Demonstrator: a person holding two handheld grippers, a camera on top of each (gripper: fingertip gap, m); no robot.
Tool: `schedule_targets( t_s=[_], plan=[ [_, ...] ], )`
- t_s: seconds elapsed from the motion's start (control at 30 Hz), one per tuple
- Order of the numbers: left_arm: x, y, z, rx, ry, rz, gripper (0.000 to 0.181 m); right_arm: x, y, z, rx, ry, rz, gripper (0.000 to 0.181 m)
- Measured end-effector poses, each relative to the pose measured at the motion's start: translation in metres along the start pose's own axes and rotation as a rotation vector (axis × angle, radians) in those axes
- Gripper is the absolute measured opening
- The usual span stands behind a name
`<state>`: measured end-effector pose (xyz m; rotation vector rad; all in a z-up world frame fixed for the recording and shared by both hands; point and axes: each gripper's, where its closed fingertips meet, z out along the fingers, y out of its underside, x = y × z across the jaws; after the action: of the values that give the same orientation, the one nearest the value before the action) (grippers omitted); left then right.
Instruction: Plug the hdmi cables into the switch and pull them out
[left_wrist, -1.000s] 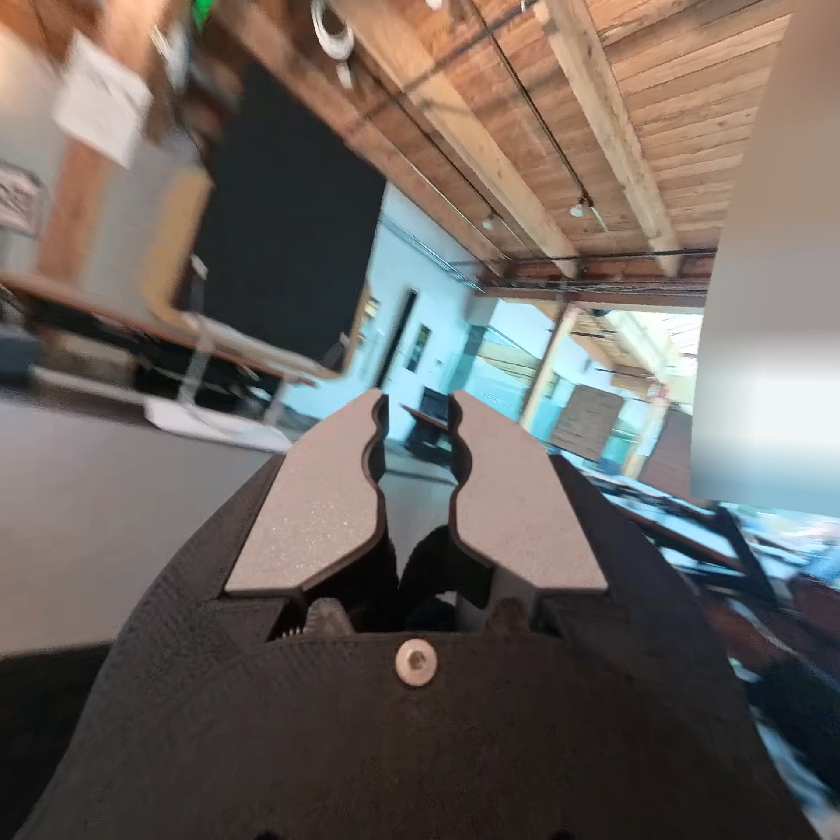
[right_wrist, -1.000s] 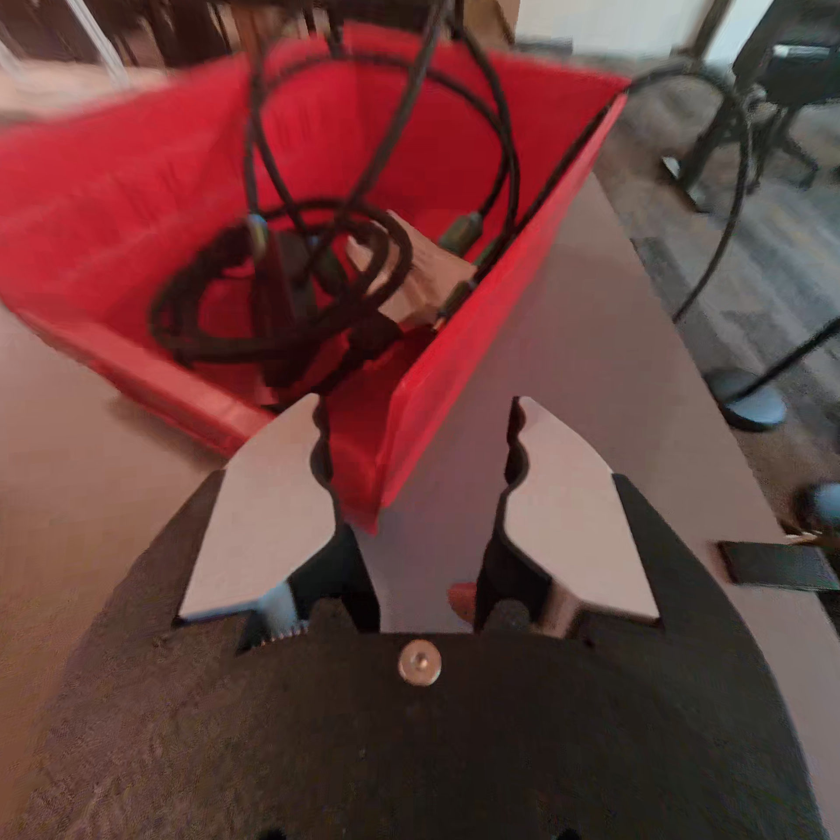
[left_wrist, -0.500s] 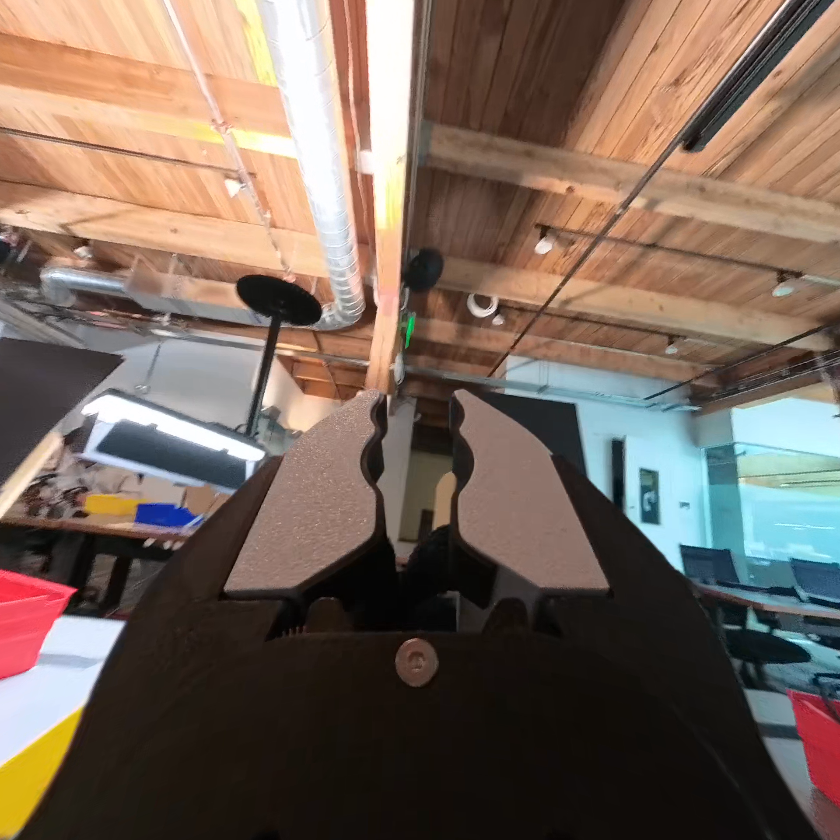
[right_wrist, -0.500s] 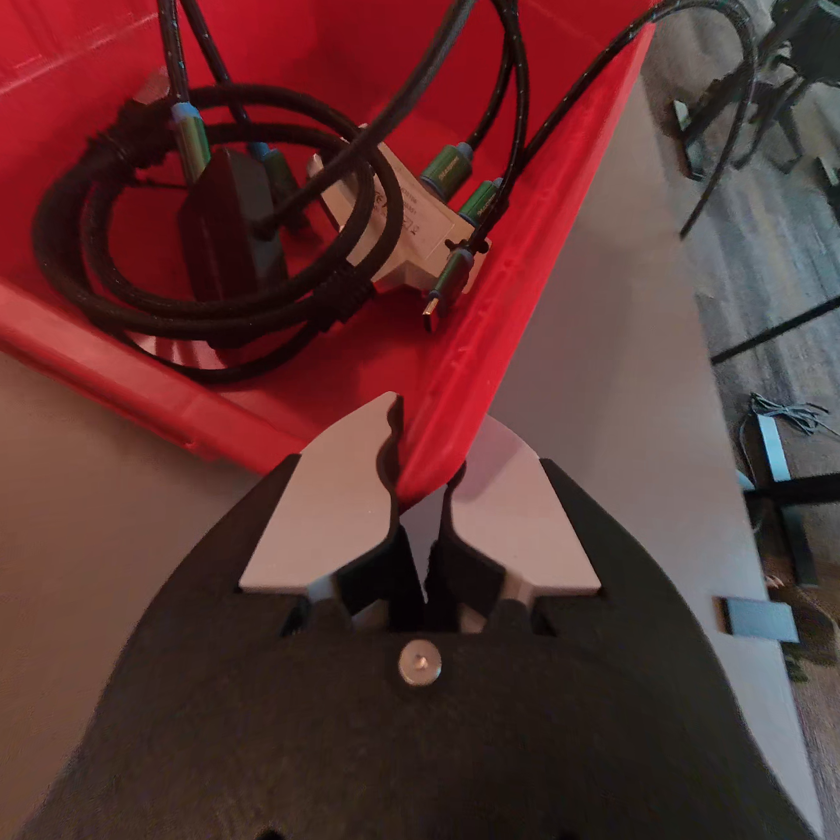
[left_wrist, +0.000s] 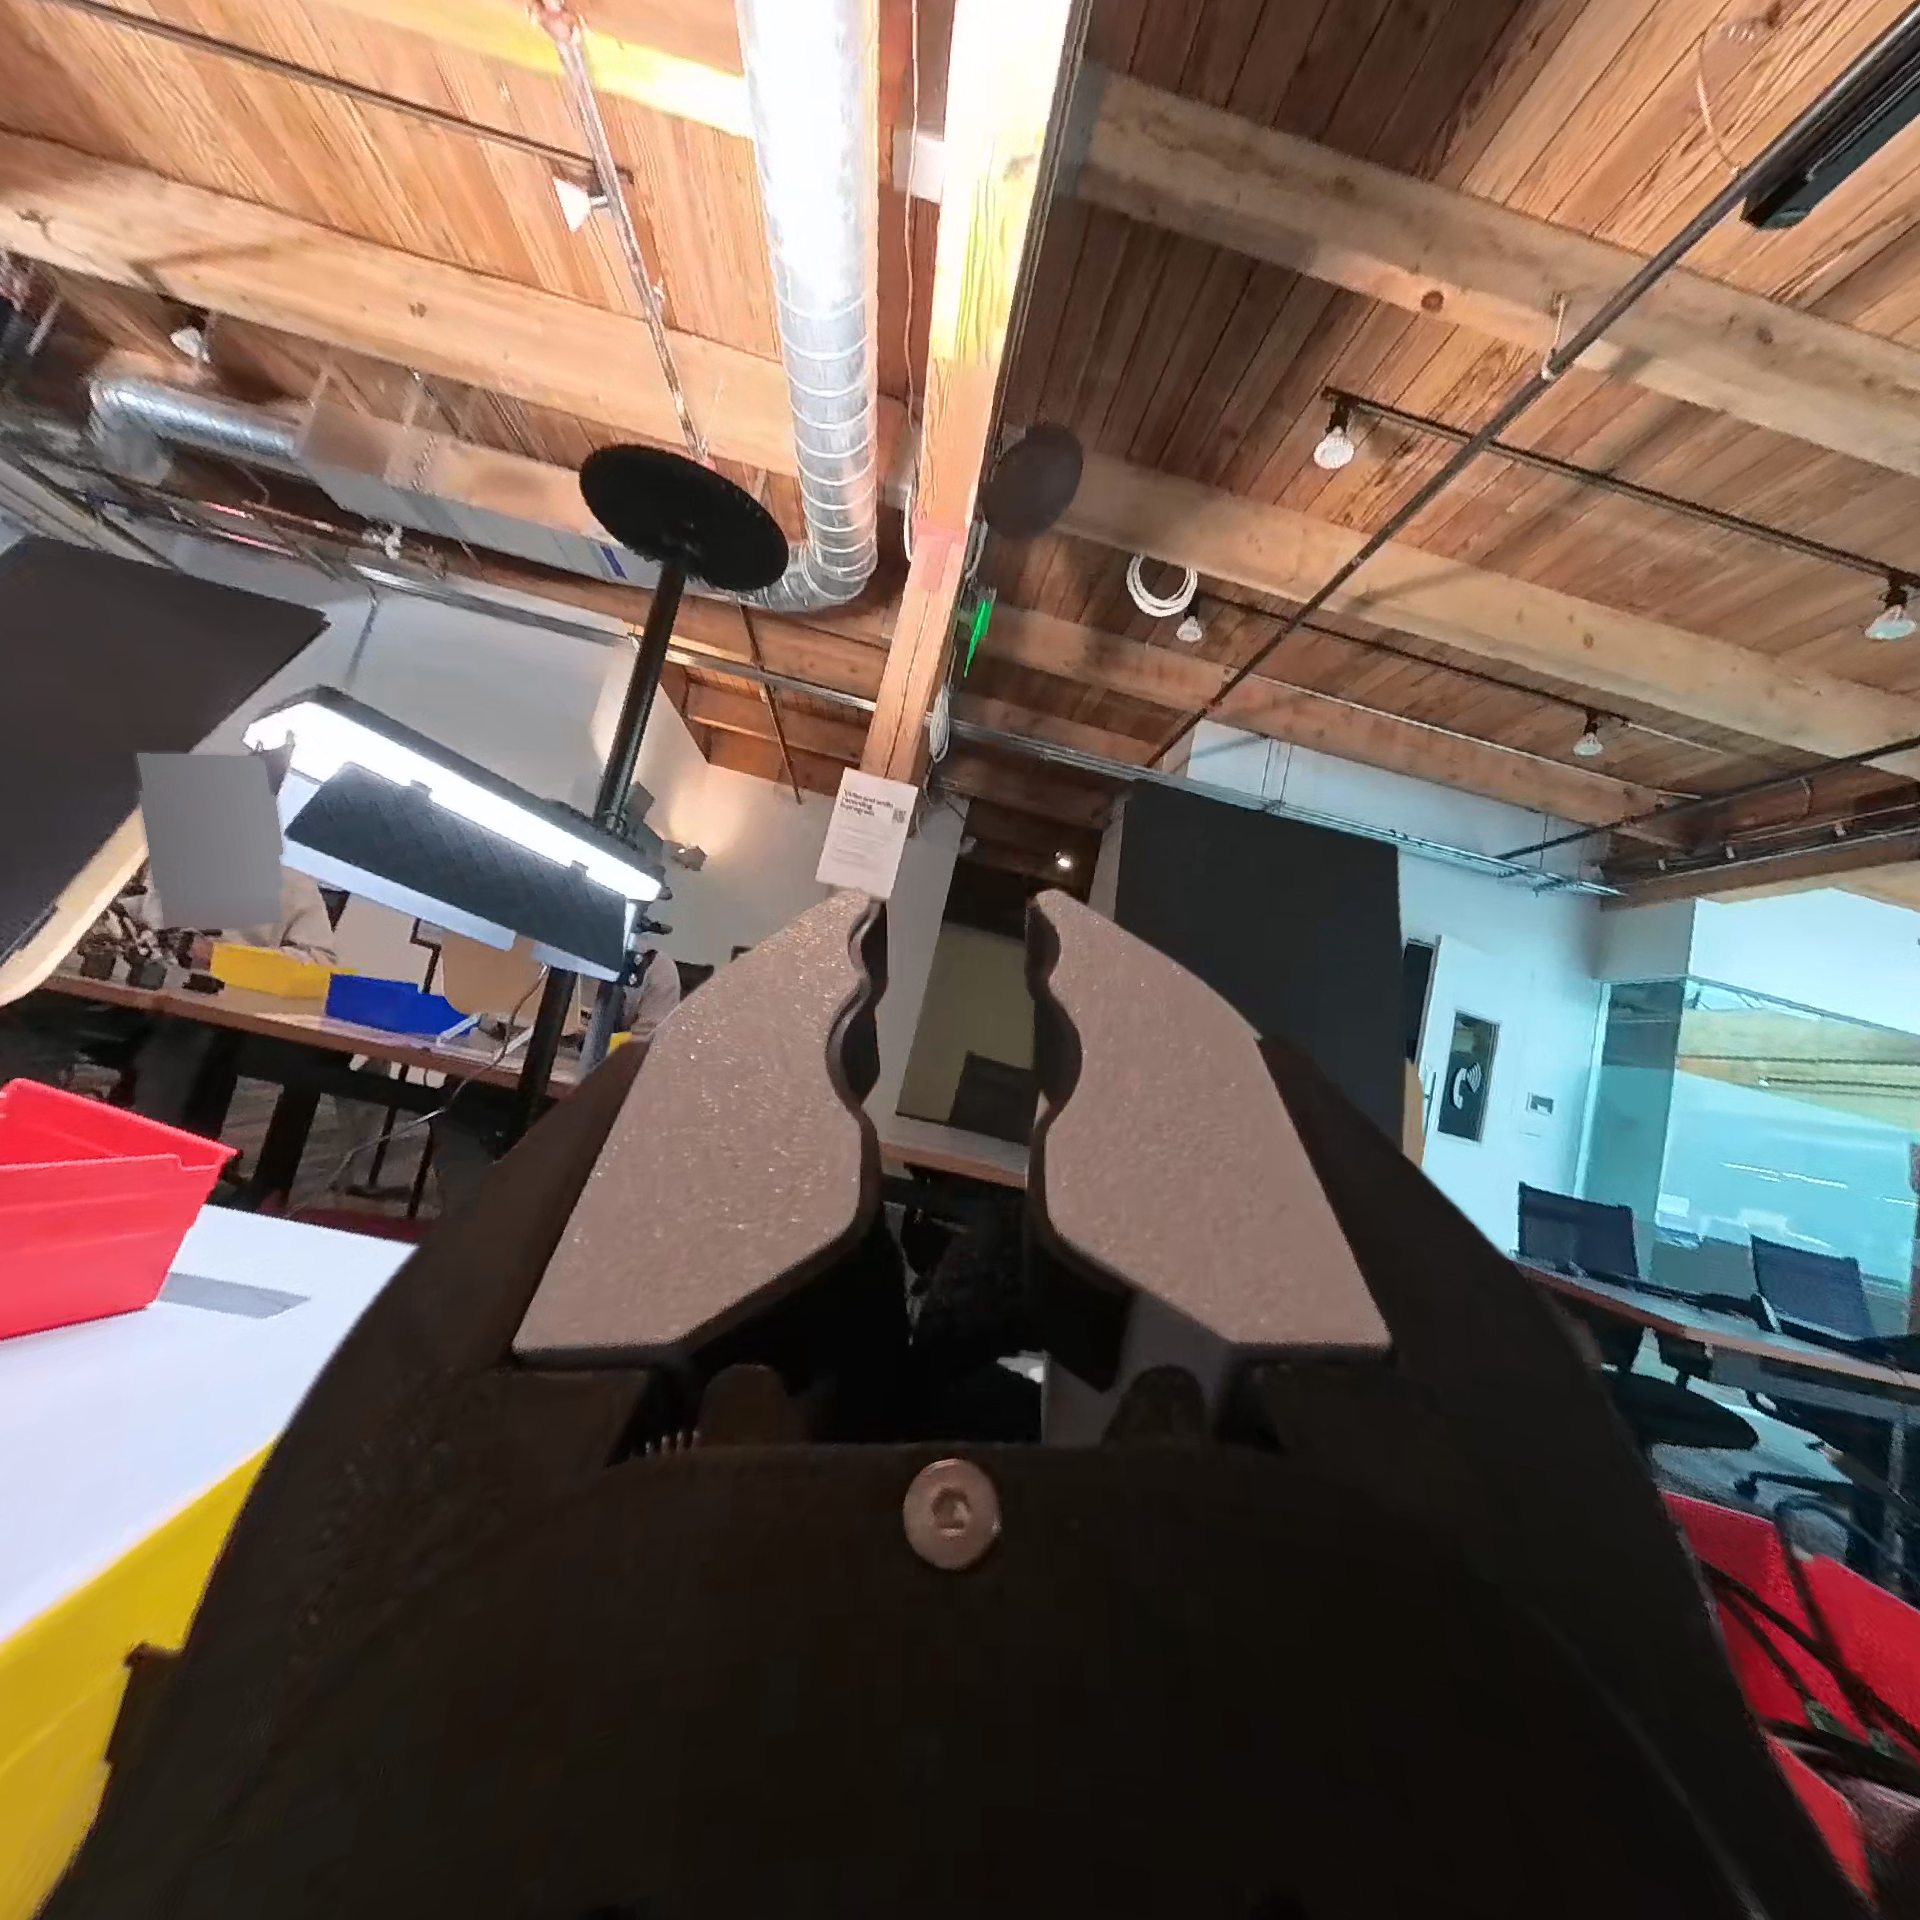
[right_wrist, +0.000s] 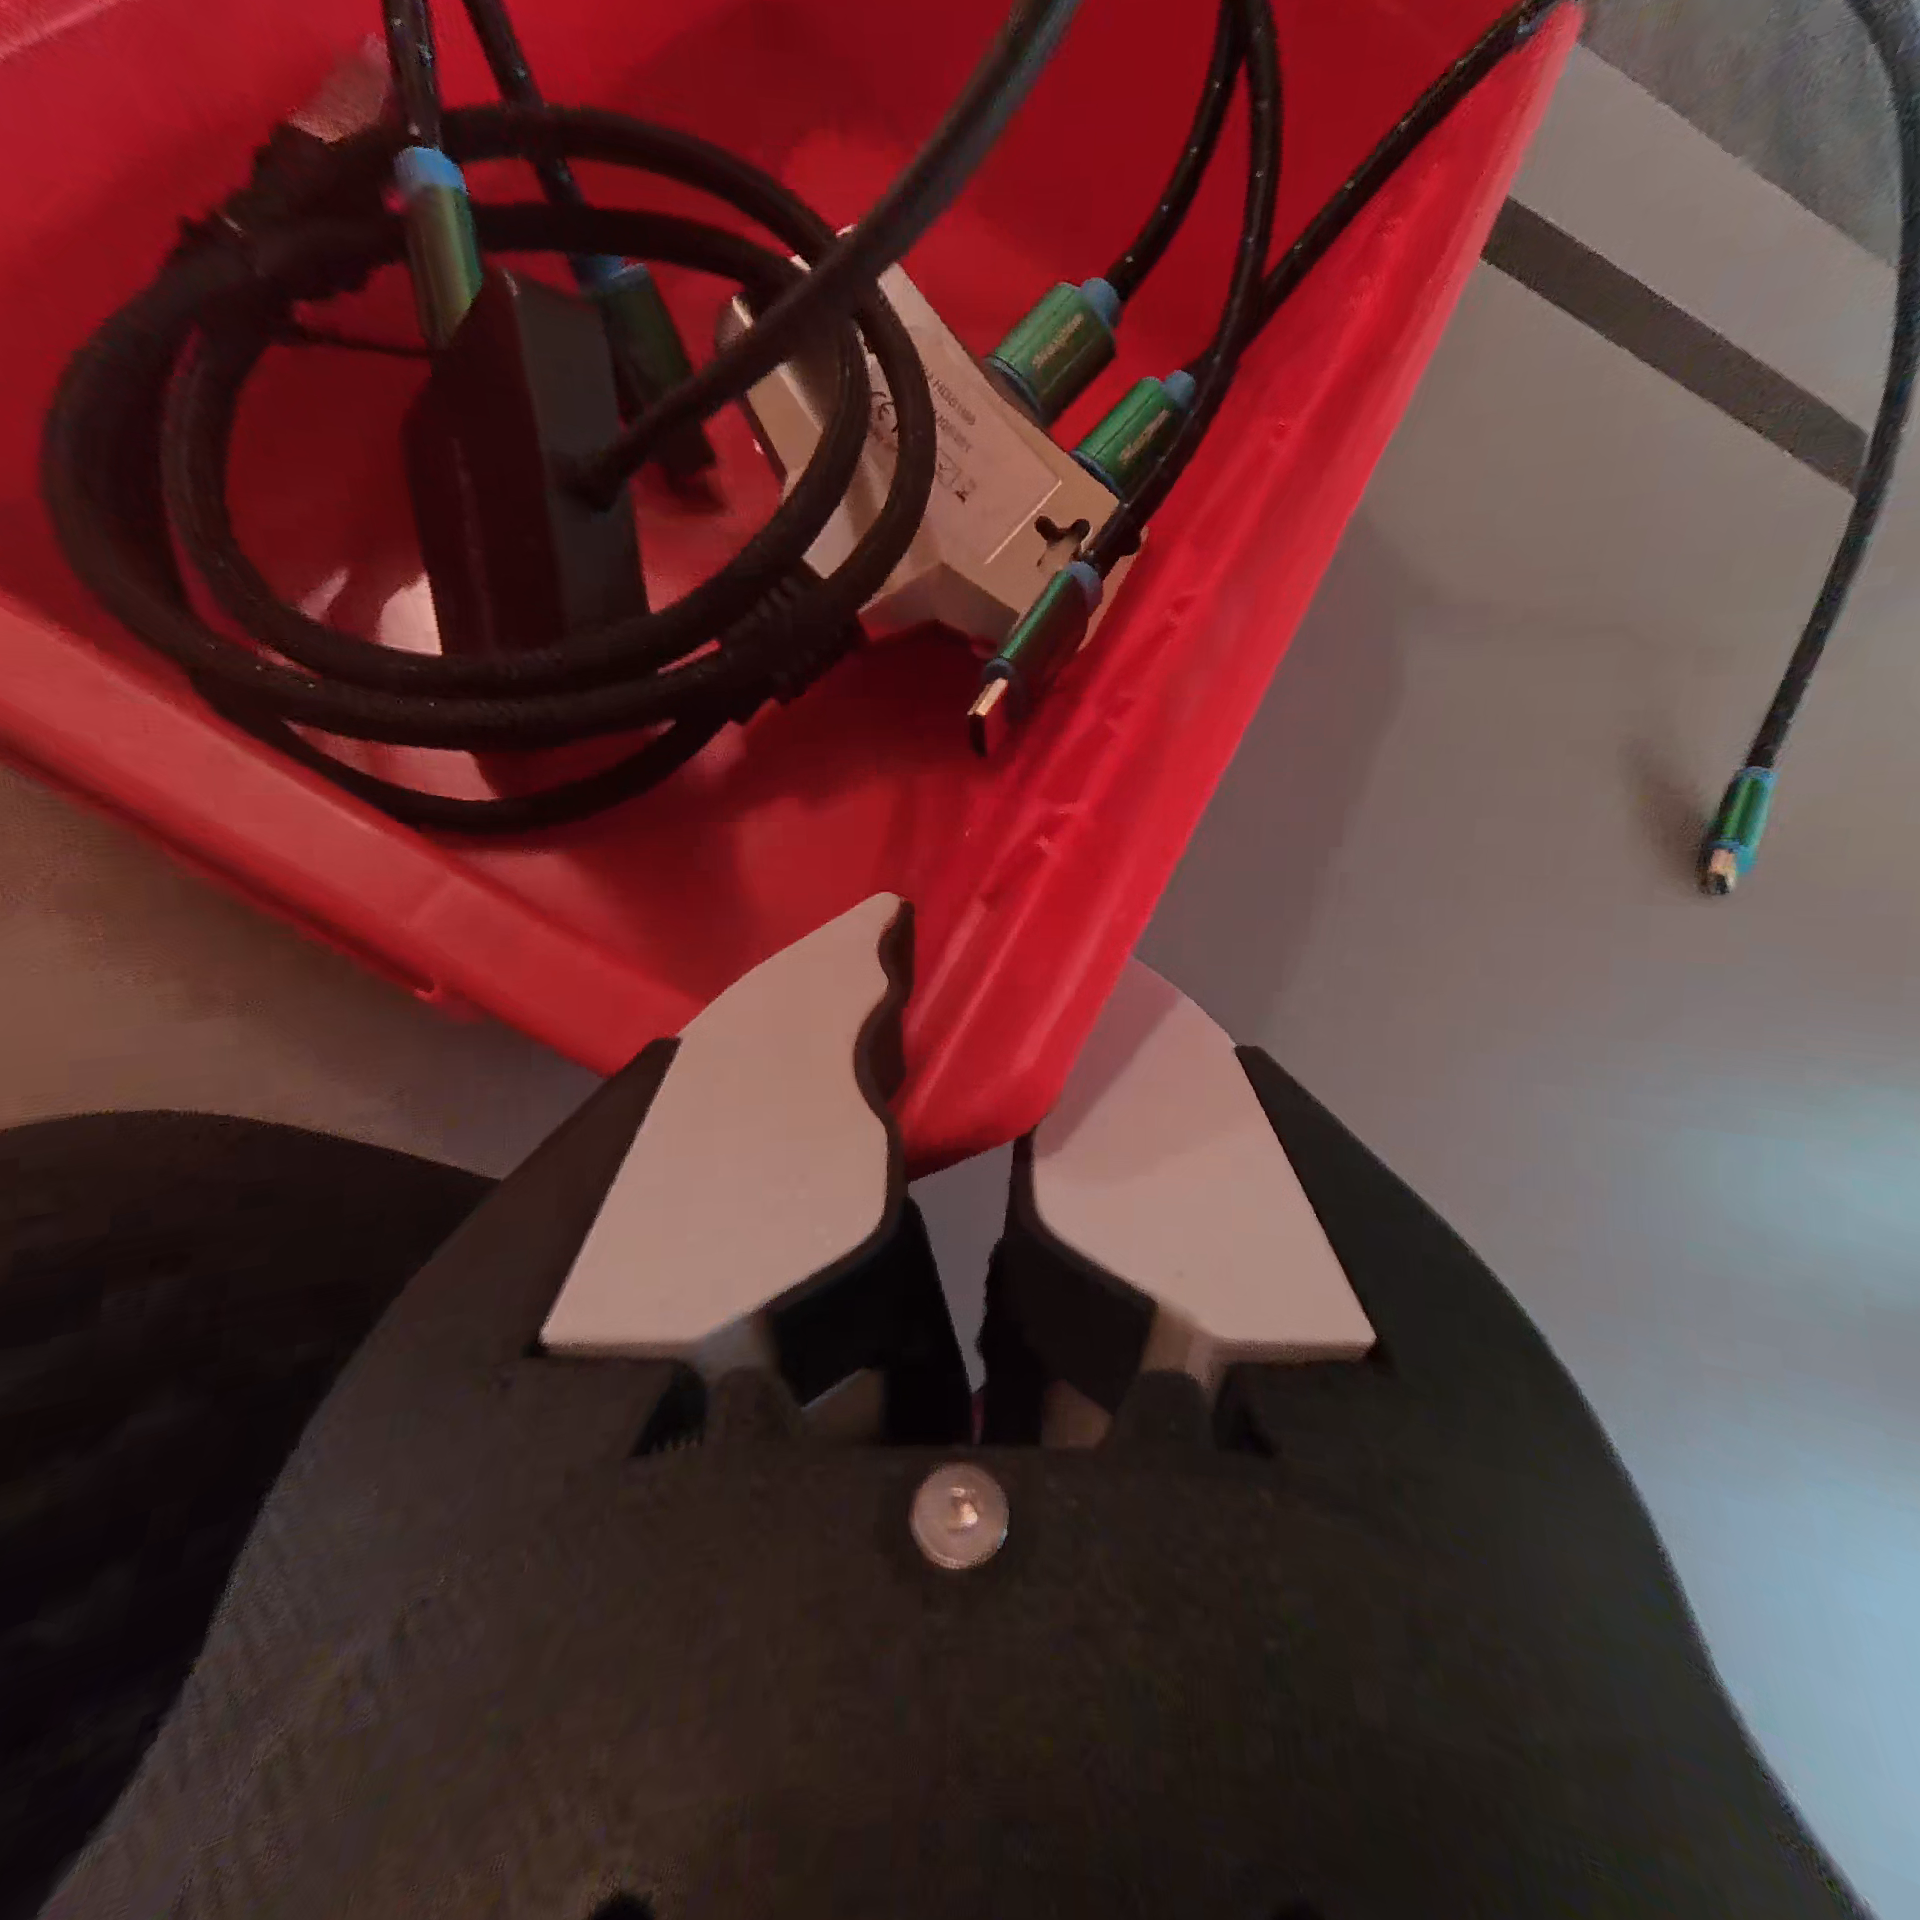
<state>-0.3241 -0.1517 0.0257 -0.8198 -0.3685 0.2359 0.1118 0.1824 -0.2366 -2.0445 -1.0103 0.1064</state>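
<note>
Two grippers were in view, each doing something different. The right gripper (right_wrist: 961, 1049) had its fingers closed on the near corner of the red bin (right_wrist: 1049, 935), the wall pinched between them. The left gripper (left_wrist: 954, 1023) pointed up toward the wooden ceiling with a narrow gap between its fingers and nothing in it.

Inside the bin, the pale switch (right_wrist: 935, 488) lay on the right side, with two green-ended HDMI cables (right_wrist: 1049, 348) seemingly plugged into its far edge and a third loose plug (right_wrist: 1023, 665) just beside it against the bin wall. A dark box (right_wrist: 520, 468) sat to its left, ringed by a coiled black cable (right_wrist: 499, 665).

This looked like a setup step: steadying or dragging the bin. Next, the left gripper would need to come down to a plug. Tangled loops crossing the switch stood in the way. Another plug (right_wrist: 1730, 831) lay on the table, far right.
</note>
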Motion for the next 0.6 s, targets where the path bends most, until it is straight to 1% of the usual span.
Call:
schedule_targets(
  t_s=[0.2, 0.3, 0.4, 0.5, 0.57, 0.6],
  plan=[
    [-0.028, 0.014, 0.0, -0.062, -0.055, 0.036, 0.024, -0.095, -0.041, 0.006, 0.018, -0.139, -0.118, 0.018],
    [-0.039, 0.023, 0.0, -0.1, -0.079, 0.019, 0.024, -0.141, -0.063, 0.012, 0.012, -0.234, -0.173, 0.021],
    [-0.039, 0.021, -0.001, -0.085, -0.067, -0.031, 0.024, -0.182, -0.088, 0.021, 0.017, -0.337, -0.199, 0.025],
    [-0.035, 0.015, -0.001, -0.048, -0.05, -0.06, 0.024, -0.213, -0.109, 0.032, 0.03, -0.406, -0.243, 0.026],
    [-0.031, 0.012, -0.001, -0.043, -0.04, -0.05, 0.024, -0.239, -0.12, 0.031, 0.033, -0.511, -0.226, 0.031],
    [-0.029, 0.011, -0.001, -0.043, -0.04, -0.04, 0.024, -0.25, -0.122, 0.027, 0.014, -0.595, -0.213, 0.036]
  ],
)
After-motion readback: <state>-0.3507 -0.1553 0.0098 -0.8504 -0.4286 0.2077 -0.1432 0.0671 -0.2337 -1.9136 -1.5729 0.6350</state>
